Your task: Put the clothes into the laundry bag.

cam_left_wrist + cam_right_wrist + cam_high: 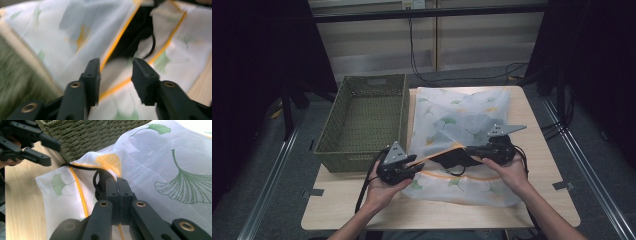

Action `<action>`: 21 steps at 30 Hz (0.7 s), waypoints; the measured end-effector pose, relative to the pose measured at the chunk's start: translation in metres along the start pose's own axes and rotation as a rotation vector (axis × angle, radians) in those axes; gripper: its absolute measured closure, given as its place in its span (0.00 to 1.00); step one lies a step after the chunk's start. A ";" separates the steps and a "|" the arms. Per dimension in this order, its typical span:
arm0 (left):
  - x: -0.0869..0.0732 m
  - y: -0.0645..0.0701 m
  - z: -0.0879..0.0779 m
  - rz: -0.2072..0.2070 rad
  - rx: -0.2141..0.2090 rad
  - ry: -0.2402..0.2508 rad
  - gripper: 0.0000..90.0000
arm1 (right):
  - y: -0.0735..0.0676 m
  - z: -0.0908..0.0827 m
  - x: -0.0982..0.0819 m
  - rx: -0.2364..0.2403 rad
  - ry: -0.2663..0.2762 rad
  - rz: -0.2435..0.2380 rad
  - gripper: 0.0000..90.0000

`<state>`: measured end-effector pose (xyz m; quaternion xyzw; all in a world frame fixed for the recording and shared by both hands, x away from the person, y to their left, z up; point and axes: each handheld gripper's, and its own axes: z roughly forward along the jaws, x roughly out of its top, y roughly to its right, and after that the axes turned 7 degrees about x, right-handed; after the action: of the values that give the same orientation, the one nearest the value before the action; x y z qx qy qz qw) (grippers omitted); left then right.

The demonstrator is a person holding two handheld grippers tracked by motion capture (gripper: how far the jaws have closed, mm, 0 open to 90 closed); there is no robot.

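Note:
A white mesh bag [462, 115] printed with green and yellow leaves lies on the table, its mouth edged in orange trim [117, 37]. Something black [452, 157] with a thin black cord [152, 45] sits in the opened mouth. My right gripper [469, 150] is shut on the upper edge of the mouth by the orange trim and holds it raised; in the right gripper view its jaws [117, 185] meet on the fabric. My left gripper [417, 167] stands at the bag's left end, open, with the trim beyond its jaws [116, 72] and nothing pinched.
A green woven basket [367, 115] stands empty on the table's left half, close against the bag. Bare wooden tabletop [362, 205] runs along the near edge. Cables trail from both grippers, and more hang at the back wall.

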<state>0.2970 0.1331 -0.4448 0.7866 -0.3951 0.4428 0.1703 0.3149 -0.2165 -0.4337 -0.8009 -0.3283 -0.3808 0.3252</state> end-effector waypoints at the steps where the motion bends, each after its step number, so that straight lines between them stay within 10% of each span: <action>1: -0.005 -0.003 -0.004 -0.004 -0.001 0.007 0.72 | 0.000 0.000 0.000 0.000 0.001 0.003 1.00; 9: -0.044 -0.023 -0.018 -0.006 0.012 -0.096 0.79 | 0.000 0.001 0.000 0.002 -0.001 0.003 1.00; 21: -0.057 -0.025 0.012 0.034 0.054 -0.217 0.62 | -0.001 0.002 -0.001 0.009 -0.009 -0.004 1.00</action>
<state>0.3060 0.1680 -0.4964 0.8274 -0.4126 0.3684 0.0974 0.3139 -0.2148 -0.4350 -0.8007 -0.3328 -0.3764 0.3264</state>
